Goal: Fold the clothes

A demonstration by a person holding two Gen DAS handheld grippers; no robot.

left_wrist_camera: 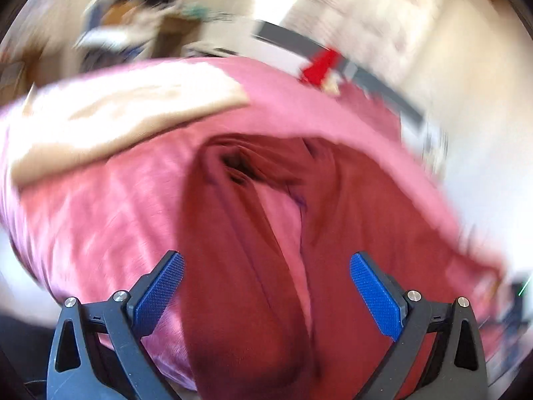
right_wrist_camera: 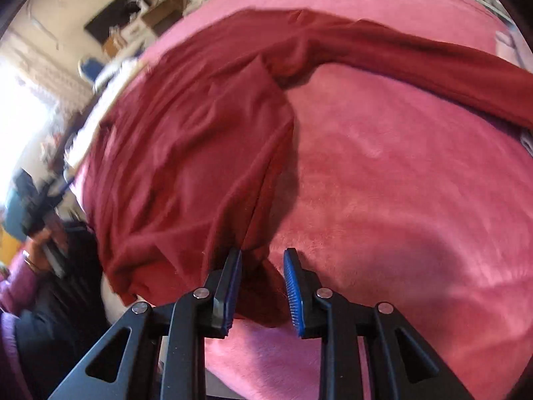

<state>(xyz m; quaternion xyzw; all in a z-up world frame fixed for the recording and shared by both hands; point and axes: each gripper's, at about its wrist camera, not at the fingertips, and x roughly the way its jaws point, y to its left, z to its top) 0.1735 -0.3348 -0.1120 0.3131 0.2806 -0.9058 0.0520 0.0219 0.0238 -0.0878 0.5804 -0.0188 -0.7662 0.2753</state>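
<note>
A dark red garment (left_wrist_camera: 253, 266) lies bunched on a pink blanket (left_wrist_camera: 100, 220). In the left wrist view my left gripper (left_wrist_camera: 266, 260) is open, its blue pads (left_wrist_camera: 160, 296) wide apart on either side of the red cloth, not closed on it. The view is blurred. In the right wrist view the garment (right_wrist_camera: 186, 153) spreads over the pink blanket (right_wrist_camera: 399, 200), one long sleeve (right_wrist_camera: 416, 53) stretching right. My right gripper (right_wrist_camera: 263, 256) has its jaws partly closed with a fold of the red cloth between the pads (right_wrist_camera: 233, 286).
A beige cloth (left_wrist_camera: 116, 120) lies on the blanket at the far left. A red item (left_wrist_camera: 319, 66) sits at the bed's far edge. Cluttered furniture (right_wrist_camera: 140, 23) and a bright window (right_wrist_camera: 20, 106) lie beyond the bed. A person's arm in a purple sleeve (right_wrist_camera: 20, 286) is at left.
</note>
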